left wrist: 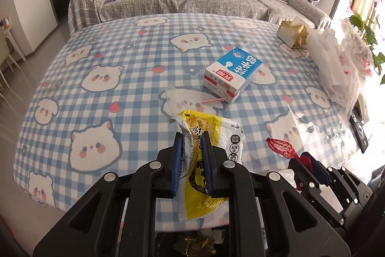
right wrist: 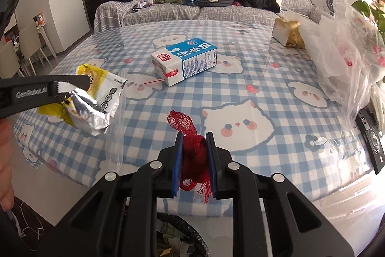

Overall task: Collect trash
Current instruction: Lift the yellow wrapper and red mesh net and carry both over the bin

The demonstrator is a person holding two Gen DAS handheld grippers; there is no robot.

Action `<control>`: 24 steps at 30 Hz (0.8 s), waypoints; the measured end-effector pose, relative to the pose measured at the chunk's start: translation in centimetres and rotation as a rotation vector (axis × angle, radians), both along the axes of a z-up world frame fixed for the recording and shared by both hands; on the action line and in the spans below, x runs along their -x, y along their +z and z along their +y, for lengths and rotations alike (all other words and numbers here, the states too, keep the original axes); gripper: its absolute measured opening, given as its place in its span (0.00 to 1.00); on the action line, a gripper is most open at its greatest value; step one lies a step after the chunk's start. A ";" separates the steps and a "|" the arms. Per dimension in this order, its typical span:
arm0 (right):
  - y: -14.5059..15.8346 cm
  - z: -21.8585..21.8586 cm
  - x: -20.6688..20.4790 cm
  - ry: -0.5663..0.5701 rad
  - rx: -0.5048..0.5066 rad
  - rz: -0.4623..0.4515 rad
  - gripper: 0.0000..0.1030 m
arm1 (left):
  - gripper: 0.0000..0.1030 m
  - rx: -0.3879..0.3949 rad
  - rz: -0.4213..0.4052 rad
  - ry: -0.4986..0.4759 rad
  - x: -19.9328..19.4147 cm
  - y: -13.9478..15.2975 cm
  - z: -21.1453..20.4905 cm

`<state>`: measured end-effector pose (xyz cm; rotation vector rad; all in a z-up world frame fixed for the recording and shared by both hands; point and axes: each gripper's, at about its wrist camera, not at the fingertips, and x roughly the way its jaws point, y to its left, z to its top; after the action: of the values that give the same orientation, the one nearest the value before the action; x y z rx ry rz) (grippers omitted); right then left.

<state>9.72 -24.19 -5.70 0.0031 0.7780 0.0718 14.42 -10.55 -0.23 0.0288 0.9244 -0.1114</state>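
My left gripper [left wrist: 191,136] is shut on a yellow and silver snack wrapper [left wrist: 216,134] and holds it above the near table edge; the wrapper also shows in the right wrist view [right wrist: 96,98]. My right gripper [right wrist: 194,137] is shut on a red mesh net [right wrist: 190,148], also seen in the left wrist view [left wrist: 281,145]. A blue and white milk carton [left wrist: 232,74] with a pink straw [left wrist: 213,101] lies on its side mid-table. A clear plastic wrapper [left wrist: 174,96] lies near it.
The table has a blue checked cloth [left wrist: 108,49] with cat prints. A tissue box [left wrist: 292,34] and crumpled plastic bags [left wrist: 336,64] sit at the right. A bin with trash [right wrist: 178,240] stands below the near edge. A grey sofa [left wrist: 192,1] with clothes stands behind.
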 end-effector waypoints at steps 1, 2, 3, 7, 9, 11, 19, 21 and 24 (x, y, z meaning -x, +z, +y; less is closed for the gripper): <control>0.1 0.0 0.4 -0.003 0.003 -0.003 0.17 | 0.15 0.001 -0.001 -0.001 0.3 0.1 0.0; 0.2 0.0 0.7 -0.005 0.004 -0.003 0.17 | 0.15 0.002 -0.001 -0.003 0.8 0.1 0.1; 0.3 -0.1 1.1 -0.008 0.004 -0.005 0.17 | 0.15 0.001 -0.002 -0.005 1.1 0.2 0.1; 0.7 -0.3 2.4 -0.023 0.004 -0.011 0.17 | 0.15 0.003 -0.006 -0.008 2.6 0.5 0.4; 0.9 -0.4 3.0 -0.027 0.002 -0.015 0.17 | 0.15 0.006 -0.008 -0.011 3.3 0.6 0.4; 1.1 -0.6 3.8 -0.032 0.004 -0.021 0.17 | 0.15 0.005 -0.011 -0.012 4.0 0.7 0.3; 1.7 -0.8 7.0 -0.038 -0.005 -0.034 0.17 | 0.15 0.000 -0.011 -0.009 7.5 0.5 0.6; 1.5 -0.8 7.9 -0.033 -0.008 -0.037 0.17 | 0.15 0.004 -0.010 -0.011 8.7 0.3 0.8; 0.8 -0.7 9.2 -0.031 -0.006 -0.027 0.17 | 0.15 0.009 -0.003 -0.008 10.6 0.0 1.3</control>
<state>0.49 -24.90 -4.94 0.0199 0.7503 0.0446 3.79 -9.23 -0.24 0.0243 0.9207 -0.1233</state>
